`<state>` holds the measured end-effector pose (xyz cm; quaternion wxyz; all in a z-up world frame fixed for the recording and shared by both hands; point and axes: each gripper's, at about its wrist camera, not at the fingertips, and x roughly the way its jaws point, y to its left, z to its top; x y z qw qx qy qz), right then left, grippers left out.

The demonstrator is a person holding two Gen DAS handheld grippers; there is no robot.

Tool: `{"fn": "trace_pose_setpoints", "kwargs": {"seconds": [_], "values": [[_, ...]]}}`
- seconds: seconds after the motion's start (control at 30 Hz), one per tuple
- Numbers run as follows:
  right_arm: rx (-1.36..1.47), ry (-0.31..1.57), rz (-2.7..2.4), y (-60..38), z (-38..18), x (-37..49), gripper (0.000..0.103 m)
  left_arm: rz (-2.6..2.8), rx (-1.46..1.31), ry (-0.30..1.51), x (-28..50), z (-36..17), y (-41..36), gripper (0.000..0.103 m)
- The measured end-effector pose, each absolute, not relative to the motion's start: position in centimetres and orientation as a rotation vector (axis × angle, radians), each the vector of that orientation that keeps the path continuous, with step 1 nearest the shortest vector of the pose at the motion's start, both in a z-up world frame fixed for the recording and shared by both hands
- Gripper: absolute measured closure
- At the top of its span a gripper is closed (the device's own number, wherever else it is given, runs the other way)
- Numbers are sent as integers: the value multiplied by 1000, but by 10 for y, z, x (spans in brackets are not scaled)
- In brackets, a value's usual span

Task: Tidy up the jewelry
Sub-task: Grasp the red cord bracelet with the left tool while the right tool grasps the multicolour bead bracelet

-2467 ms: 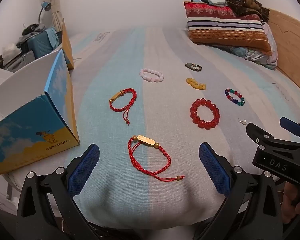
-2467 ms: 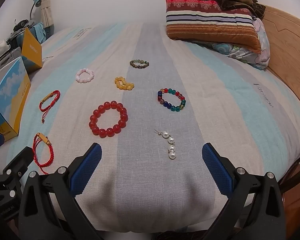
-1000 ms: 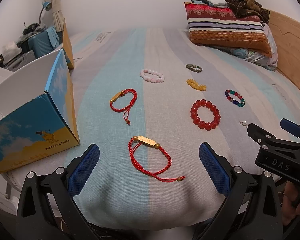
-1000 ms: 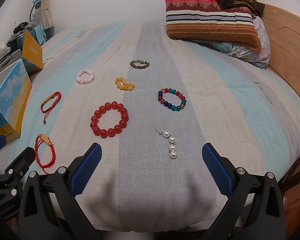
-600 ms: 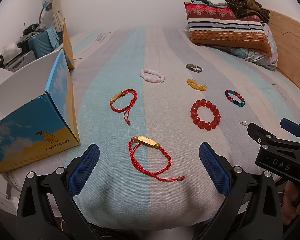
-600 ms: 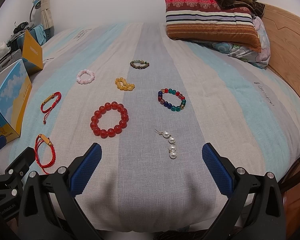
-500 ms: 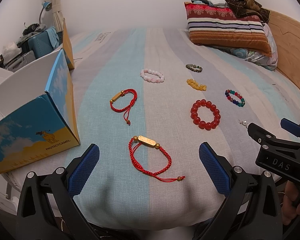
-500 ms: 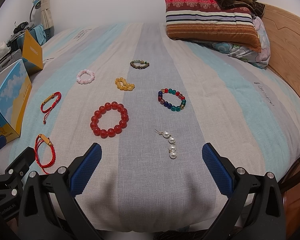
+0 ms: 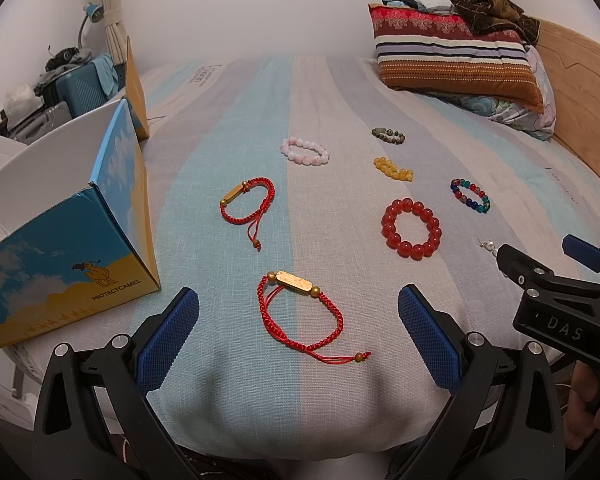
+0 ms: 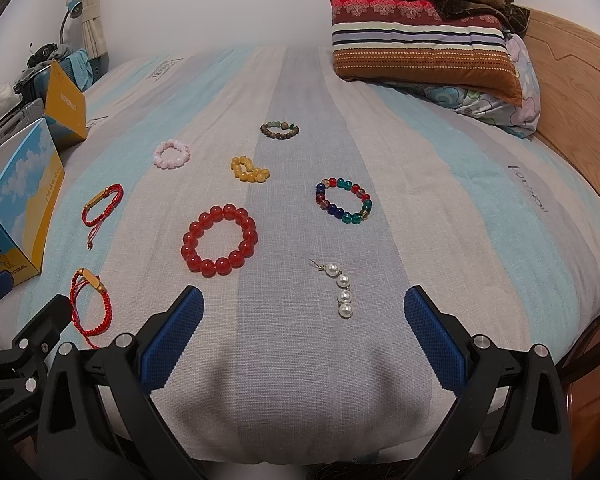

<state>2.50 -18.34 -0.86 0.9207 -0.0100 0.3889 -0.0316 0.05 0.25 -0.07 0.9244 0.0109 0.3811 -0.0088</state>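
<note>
both grippers, left (image 9: 298,336) and right (image 10: 302,336), hover with jaws wide open, holding nothing.

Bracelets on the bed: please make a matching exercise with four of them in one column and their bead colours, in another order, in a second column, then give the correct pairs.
Things
1. Largest bead bracelet
2. Bracelet nearest the pillow
3. Bracelet beside the pearl earring
4. Small bracelet farthest to the left of the beaded ones

Colours
A. pink
B. mixed colours
C. red
D. brown and green

Pairs: 1-C, 2-D, 3-B, 4-A
</note>
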Motion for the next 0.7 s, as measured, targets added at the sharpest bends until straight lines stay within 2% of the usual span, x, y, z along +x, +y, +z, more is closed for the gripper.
{"fn": "trace_pose_setpoints", "kwargs": {"seconds": [0.37, 0.7], "values": [[40, 805, -77, -217, 21, 56, 7, 10, -8, 792, 33, 19, 11, 6], [71, 941, -70, -236, -3, 141, 7, 25, 5, 862, 122, 20, 9, 6]]}}
